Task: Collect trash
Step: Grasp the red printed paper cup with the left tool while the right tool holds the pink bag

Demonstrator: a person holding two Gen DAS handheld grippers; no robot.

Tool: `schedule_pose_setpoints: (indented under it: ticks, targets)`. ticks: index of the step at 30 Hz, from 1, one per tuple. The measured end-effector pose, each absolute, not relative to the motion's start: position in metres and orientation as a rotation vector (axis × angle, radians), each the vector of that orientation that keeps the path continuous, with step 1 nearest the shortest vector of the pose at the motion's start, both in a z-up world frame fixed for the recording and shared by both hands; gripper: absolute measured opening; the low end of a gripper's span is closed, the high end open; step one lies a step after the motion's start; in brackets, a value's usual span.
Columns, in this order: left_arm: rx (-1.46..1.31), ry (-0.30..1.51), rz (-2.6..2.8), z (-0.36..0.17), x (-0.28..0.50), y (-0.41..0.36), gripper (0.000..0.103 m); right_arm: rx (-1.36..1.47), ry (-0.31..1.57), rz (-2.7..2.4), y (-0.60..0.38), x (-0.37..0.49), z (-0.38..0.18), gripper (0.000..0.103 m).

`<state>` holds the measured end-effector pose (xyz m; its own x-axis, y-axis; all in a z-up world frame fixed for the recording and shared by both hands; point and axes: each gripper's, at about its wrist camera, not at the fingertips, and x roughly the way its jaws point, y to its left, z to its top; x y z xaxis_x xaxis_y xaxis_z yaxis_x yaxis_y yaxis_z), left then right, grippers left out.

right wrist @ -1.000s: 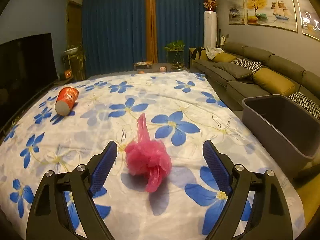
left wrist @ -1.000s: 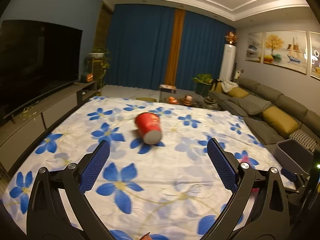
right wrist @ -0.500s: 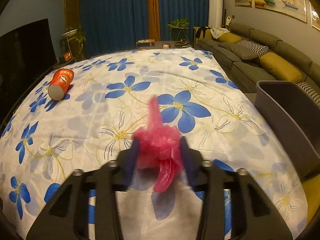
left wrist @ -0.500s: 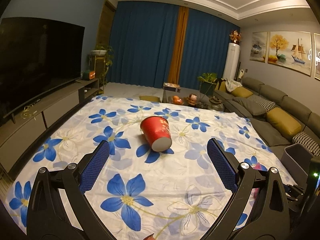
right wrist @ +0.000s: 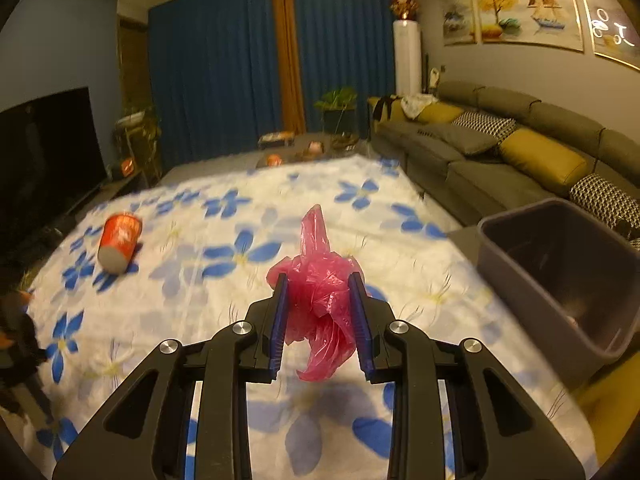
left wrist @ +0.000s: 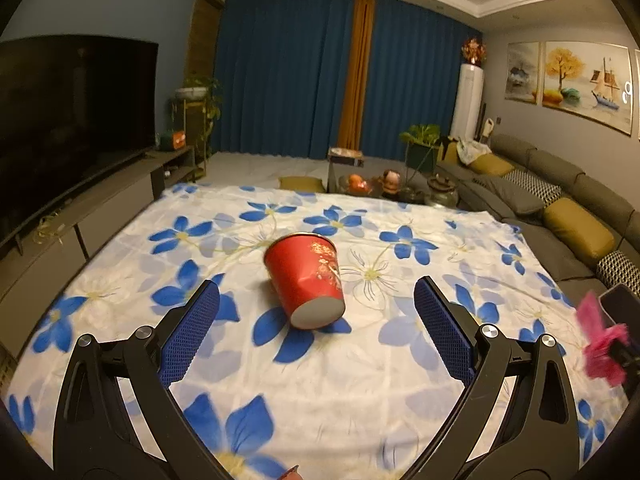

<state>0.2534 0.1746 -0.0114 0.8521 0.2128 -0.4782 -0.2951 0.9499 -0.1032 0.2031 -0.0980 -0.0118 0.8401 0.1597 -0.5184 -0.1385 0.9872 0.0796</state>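
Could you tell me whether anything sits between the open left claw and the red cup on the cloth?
Nothing visible does. The left claw is open, and the cup lies on its side just ahead of it, base toward the camera, with only bare floral cloth between them.

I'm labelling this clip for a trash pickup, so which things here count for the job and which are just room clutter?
Part of the job:
- pink plastic bag, clamped in the right gripper
- red paper cup, on its side ahead of the open left gripper
- grey bin

Just lying about:
- floral sheet
- TV
- sofa
- potted plant
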Motion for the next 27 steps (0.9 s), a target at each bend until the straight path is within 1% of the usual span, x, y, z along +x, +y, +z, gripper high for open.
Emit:
schedule_pose_setpoints:
  ticks: [7, 13, 16, 18, 20, 22, 23, 24, 27]
  targets:
    - [-0.173, 0.552, 0.285, -0.032, 0.305, 0.184, 0.095, 0.065, 0.511, 0.152, -0.104, 0.215, 0.002, 0.03]
    - [-0.167, 0.603, 0.292, -0.045, 0.334, 0.189, 0.089, 0.06, 0.502, 0.161, -0.102, 0.222, 0.004, 0.03]
    - [-0.162, 0.637, 0.299, -0.052, 0.344, 0.192, 0.083, 0.063, 0.506, 0.166, -0.101, 0.226, 0.003, 0.03]
    - [-0.18, 0.667, 0.29, -0.056, 0.349, 0.195, 0.076, 0.065, 0.507, 0.168, -0.101, 0.228, 0.002, 0.03]
    - [-0.196, 0.684, 0.288, -0.058, 0.352, 0.199, 0.074, 0.065, 0.508, 0.167, -0.101, 0.228, 0.002, 0.03]
    - [-0.209, 0.695, 0.278, -0.06, 0.353, 0.201, 0.07, 0.067, 0.511, 0.171, -0.101, 0.228, 0.002, 0.03]
    - [-0.213, 0.702, 0.27, -0.061, 0.354, 0.201, 0.066, 0.067, 0.511, 0.172, -0.101, 0.229, 0.002, 0.03]
    - [-0.215, 0.709, 0.261, -0.062, 0.355, 0.202, 0.064, 0.065, 0.511, 0.174, -0.1, 0.229, 0.002, 0.03]
    - [-0.212, 0.708, 0.25, -0.062, 0.355, 0.201, 0.063, 0.064, 0.507, 0.181, -0.099, 0.227, 0.003, 0.03]
